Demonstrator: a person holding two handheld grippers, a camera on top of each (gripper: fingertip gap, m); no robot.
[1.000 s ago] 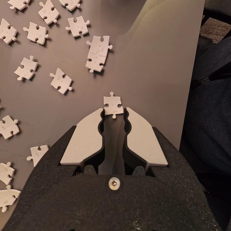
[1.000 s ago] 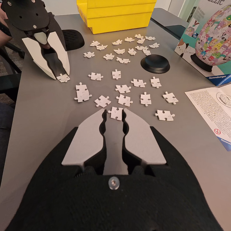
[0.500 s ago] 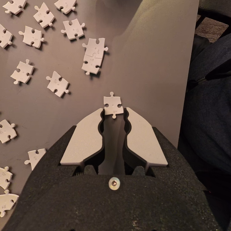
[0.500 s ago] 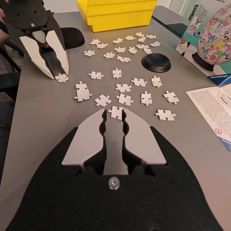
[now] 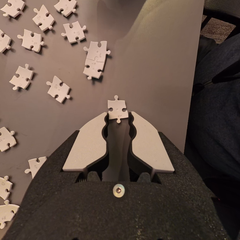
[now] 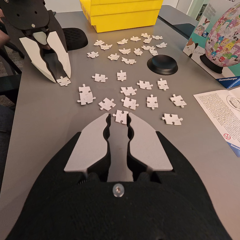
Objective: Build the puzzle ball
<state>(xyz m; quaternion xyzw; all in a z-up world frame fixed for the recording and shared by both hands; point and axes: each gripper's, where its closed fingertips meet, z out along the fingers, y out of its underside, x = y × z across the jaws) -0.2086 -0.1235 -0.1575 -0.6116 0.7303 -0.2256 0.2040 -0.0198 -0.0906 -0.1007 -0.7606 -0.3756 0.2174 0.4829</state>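
Left gripper (image 5: 117, 114), clamped on a single white puzzle piece (image 5: 117, 109), had drifted back from the joined pair (image 5: 95, 61); mating not yet begun. Right gripper (image 6: 119, 115) stayed put, fingertips bracketing another loose piece (image 6: 121, 116); grip uncertain.

A yellow bin (image 6: 123, 14) is seen at the far end of the grey table (image 6: 45, 129), and a dark office chair (image 6: 74, 37) is seen beyond the table's left edge.
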